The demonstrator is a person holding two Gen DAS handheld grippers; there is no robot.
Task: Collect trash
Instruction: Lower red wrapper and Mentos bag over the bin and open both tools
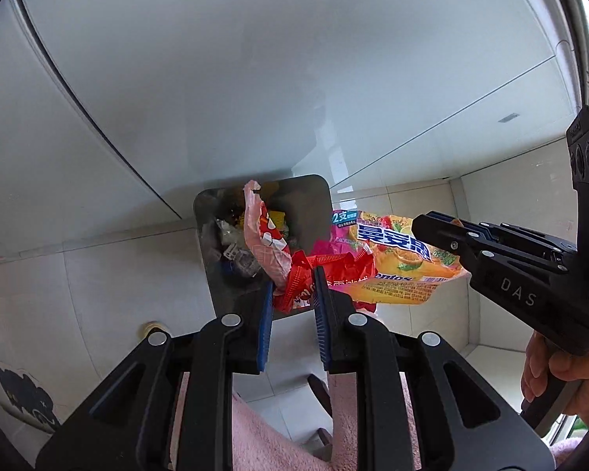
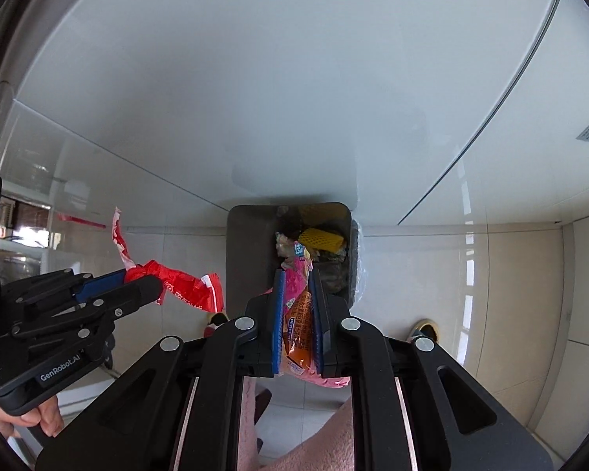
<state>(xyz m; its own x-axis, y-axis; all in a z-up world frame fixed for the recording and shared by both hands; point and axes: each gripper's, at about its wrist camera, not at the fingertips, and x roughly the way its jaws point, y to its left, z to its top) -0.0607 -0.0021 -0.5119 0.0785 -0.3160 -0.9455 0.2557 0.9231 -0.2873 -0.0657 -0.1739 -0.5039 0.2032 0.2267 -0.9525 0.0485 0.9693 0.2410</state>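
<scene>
A dark open trash bin point(image 1: 318, 196) stands on the floor against a white cabinet, with wrappers inside; it also shows in the right wrist view point(image 2: 247, 235). My left gripper point(image 1: 292, 282) is shut on a red and pink wrapper point(image 1: 294, 278) held above the bin's near edge; the same wrapper point(image 2: 184, 278) shows at the left of the right wrist view. My right gripper point(image 2: 296, 286) is shut on a yellow and pink Mentos candy bag point(image 2: 300, 318), just over the bin. That bag point(image 1: 404, 263) hangs right of the left gripper.
White cabinet fronts point(image 1: 216, 78) rise behind the bin. Pale tiled floor point(image 1: 98, 274) surrounds it. A round floor drain point(image 2: 424, 329) lies right of the bin. A pink cloth point(image 1: 263, 431) lies below the grippers.
</scene>
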